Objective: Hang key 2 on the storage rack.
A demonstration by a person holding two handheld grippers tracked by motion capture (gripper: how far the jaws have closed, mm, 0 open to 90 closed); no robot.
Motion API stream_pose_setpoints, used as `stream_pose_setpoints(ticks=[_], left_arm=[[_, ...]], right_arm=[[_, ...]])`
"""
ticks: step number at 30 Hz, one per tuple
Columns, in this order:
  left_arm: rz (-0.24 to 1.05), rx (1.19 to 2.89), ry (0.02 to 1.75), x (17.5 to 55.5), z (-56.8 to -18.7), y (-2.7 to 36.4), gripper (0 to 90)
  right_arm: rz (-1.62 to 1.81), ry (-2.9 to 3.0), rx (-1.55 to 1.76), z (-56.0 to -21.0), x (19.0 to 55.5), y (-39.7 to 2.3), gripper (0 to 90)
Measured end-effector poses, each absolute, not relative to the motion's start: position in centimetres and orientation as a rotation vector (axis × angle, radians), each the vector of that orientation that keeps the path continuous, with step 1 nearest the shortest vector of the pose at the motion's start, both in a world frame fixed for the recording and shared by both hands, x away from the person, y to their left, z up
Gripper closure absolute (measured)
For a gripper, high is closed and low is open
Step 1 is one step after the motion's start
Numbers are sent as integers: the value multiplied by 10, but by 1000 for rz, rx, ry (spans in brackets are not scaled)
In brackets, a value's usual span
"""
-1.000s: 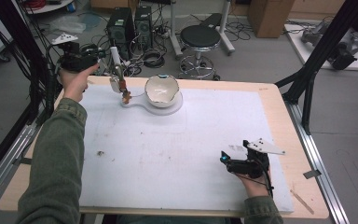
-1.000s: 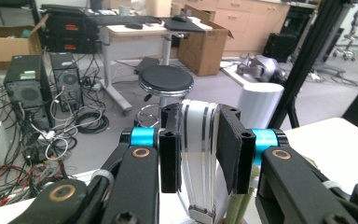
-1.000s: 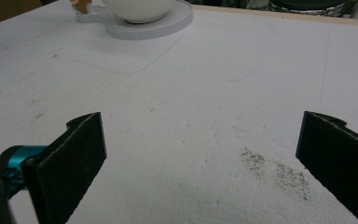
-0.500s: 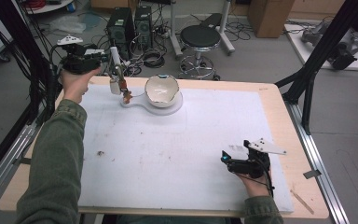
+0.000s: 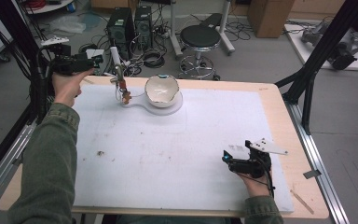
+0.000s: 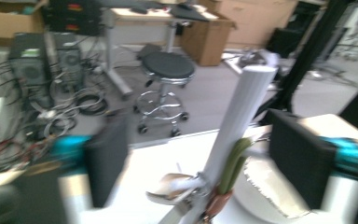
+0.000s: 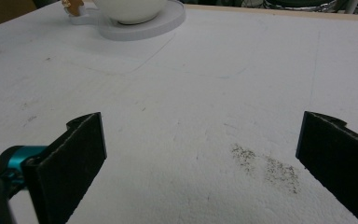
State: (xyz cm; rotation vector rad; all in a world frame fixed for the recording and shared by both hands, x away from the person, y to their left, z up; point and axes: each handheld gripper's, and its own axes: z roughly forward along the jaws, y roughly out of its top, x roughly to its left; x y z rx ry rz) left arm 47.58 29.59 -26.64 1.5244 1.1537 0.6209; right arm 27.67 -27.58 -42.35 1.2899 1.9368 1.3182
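Left tool [image 5: 91, 59] just opened, letting go of the white stick [image 6: 240, 122]; right tool [image 5: 230, 156] idles wide open, empty.

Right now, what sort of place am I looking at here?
Most likely a lab or workshop set up for recording. Computer towers with tangled cables sit on the floor, a black frame stands around the padded table, and cardboard boxes are stacked behind a stool.

Your white rod [image 5: 114, 57] stands upright on the stand's [image 5: 140, 103] handle end, beside the white bowl [image 5: 161, 88].
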Motion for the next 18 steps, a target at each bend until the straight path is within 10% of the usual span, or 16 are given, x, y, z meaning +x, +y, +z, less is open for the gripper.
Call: stream_pose_setpoints(ticks=[4,18], left_arm=[[622,1551,1178,470,-267,298,16],[645,1587,1138,442,-283,297,16]], right_arm=[[1319,1933,1286,-424,278,-276,5],[1332,1886,1298,-422,276,-279,5]])
